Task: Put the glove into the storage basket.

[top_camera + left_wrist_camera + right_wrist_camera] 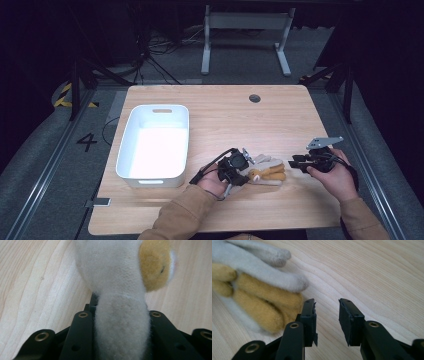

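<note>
A dark room surrounds a light wooden table (220, 115), which has a small round hole (254, 98) near its far edge; behind the table stands a white desk frame (245, 35) on the grey floor. The far half of the table is bare, and also the strip along its right edge, so there is open room at 12 and at 3 o'clock; the near edge is taken by the person's two forearms in tan sleeves. One white bin (155, 145) with handle slots occupies the left part, at about 9 o'clock from the table's middle, and its near wall comes close to the near left corner. One soft toy (267, 170) lies on the wood at about 5 o'clock from the middle, between the two grippers. It is of pale grey-white plush with yellow-orange parts (the right gripper view shows two grey rounded ends lying over the yellow limbs). The left gripper (239, 167) lies at the toy's left side, and in the left gripper view its two black jaws pinch a narrow white part of the toy, the plush pressed in between them. The right gripper (327, 315) is at 3 o'clock from the toy, just beside it; its jaws stand spread with bare wood between them, and its left jaw is near the yellow plush, but I cannot tell if it touches. Counted: two grippers, one toy, one bin, one table.
</note>
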Available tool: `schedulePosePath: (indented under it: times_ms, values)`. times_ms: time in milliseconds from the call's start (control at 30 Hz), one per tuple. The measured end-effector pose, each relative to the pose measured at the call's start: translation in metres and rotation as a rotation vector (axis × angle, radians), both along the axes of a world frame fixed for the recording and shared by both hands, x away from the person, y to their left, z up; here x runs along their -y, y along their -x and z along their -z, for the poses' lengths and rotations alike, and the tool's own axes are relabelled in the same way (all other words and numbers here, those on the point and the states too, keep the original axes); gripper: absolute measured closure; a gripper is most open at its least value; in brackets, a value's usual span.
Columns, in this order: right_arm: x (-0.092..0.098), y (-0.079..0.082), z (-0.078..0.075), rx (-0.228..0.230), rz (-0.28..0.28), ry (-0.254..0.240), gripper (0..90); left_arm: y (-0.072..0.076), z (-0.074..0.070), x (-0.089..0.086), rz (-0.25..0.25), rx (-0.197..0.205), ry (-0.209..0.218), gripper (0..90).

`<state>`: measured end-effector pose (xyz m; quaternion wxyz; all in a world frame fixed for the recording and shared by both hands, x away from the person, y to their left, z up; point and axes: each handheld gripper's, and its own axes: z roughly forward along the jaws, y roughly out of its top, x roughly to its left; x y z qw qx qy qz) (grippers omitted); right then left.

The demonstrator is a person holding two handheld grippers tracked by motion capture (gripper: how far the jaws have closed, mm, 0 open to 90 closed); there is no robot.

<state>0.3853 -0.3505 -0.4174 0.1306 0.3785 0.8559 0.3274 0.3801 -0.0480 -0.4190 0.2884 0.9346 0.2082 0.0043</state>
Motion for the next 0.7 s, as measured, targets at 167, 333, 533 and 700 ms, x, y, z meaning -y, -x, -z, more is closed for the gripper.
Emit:
schedulePosePath:
  times_ms: [167,333,533,700]
  values:
    - [0.000,-0.001,-0.001,0.001,0.001,-0.007,66.7,0.001,-0.014,-0.009,-0.031,-0.010,0.022,71.1]
    - [-0.001,-0.004,-0.002,0.003,-0.002,-0.010,66.7,0.001,-0.024,-0.018,-0.115,-0.054,0.065,71.0]
    - [-0.005,-0.009,-0.001,-0.002,-0.014,-0.010,66.5,0.003,-0.032,-0.029,-0.158,-0.046,0.072,70.9]
    - [-0.006,-0.013,-0.001,-0.005,-0.018,-0.011,66.4,0.005,-0.042,-0.042,-0.193,-0.031,0.087,70.8]
